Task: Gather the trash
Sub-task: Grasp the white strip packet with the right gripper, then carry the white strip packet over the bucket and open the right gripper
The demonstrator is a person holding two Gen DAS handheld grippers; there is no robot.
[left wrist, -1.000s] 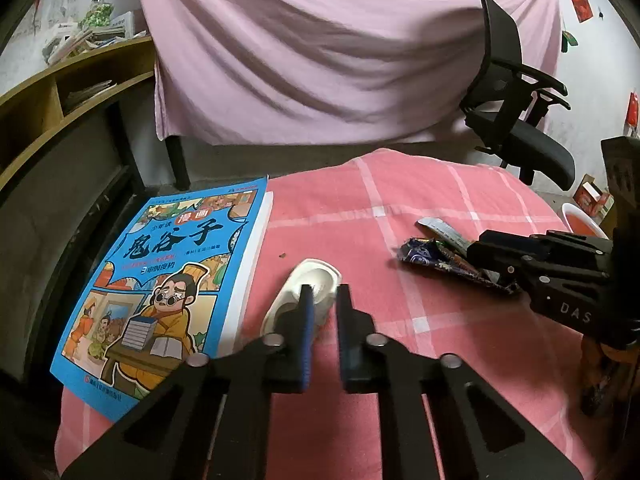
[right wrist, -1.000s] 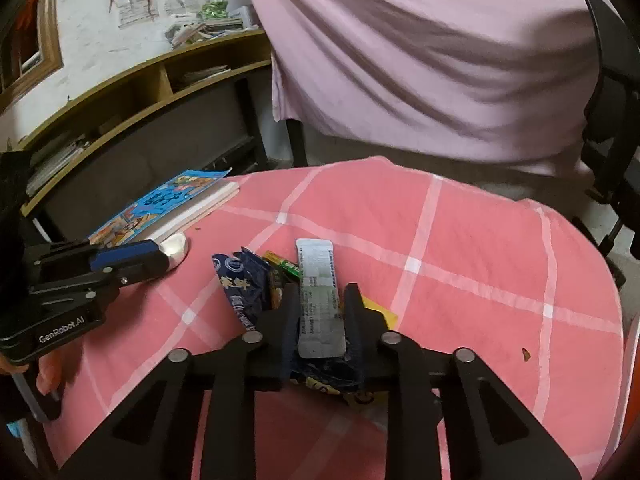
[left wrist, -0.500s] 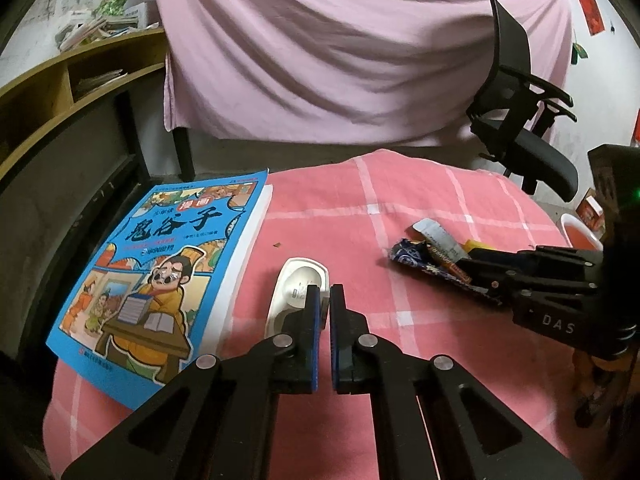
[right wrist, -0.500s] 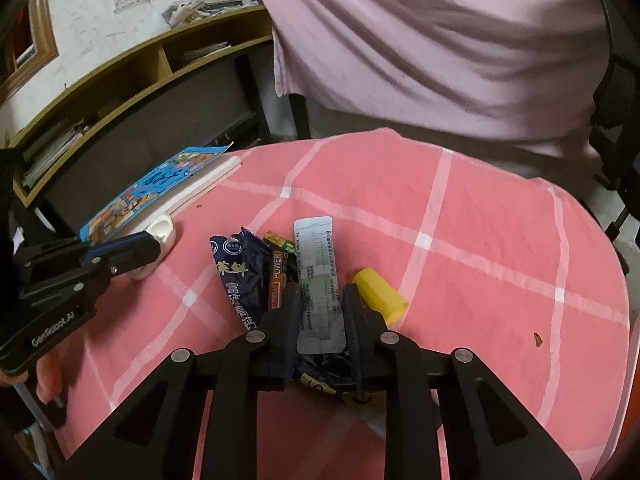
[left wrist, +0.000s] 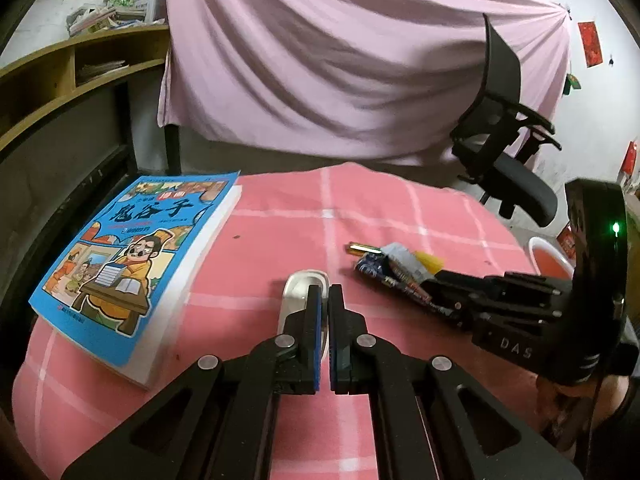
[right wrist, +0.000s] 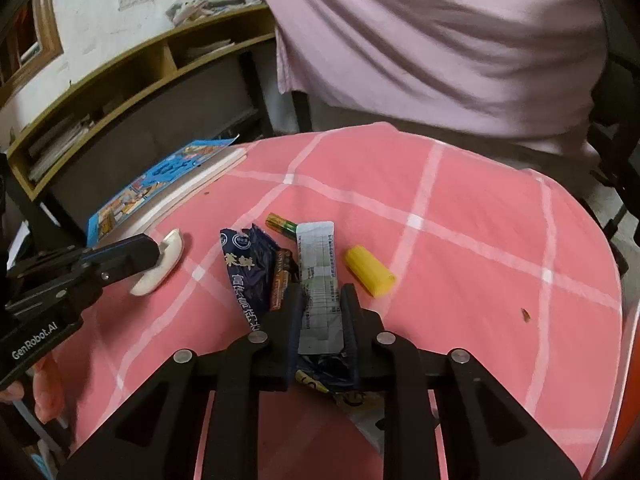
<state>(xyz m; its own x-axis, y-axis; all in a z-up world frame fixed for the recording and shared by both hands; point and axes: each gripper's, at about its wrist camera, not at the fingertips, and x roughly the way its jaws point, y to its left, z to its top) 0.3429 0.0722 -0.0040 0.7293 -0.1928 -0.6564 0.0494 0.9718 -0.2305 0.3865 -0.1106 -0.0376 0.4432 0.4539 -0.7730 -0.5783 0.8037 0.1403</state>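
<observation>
A desk (right wrist: 460, 216) draped in a pink cloth with white check lines fills both views, with a pink sheet (left wrist: 352, 60) hung behind it, a wooden shelf unit (right wrist: 132, 80) at the left and a black office chair (left wrist: 508, 152) at the right. A thick book with a blue cartoon cover (left wrist: 136, 256) lies flat on the desk's left side. The right gripper (right wrist: 322, 300) reaches over the trash pile near the middle of the desk; its fingers have just been closing and now pinch a white printed wrapper strip (right wrist: 318, 264) between them, with a crumpled dark wrapper bunched under the same fingers. Beside that strip lies a dark blue snack wrapper (right wrist: 246, 268) and, touching it, a narrow orange and black wrapper (right wrist: 280, 276). A yellow cylindrical cap (right wrist: 370, 270) lies just to the right of the strip, apart from it, and a green and gold battery (right wrist: 282, 224) lies at the pile's far end. The left gripper (left wrist: 324, 304) has its blue-padded fingers pressed together on the near rim of a small white oval dish-like piece (left wrist: 302, 288), which sits between the book and the trash pile; in the right wrist view the fingertip overlaps that white piece. A tiny brown crumb (right wrist: 525, 314) lies on the cloth toward the right edge.
</observation>
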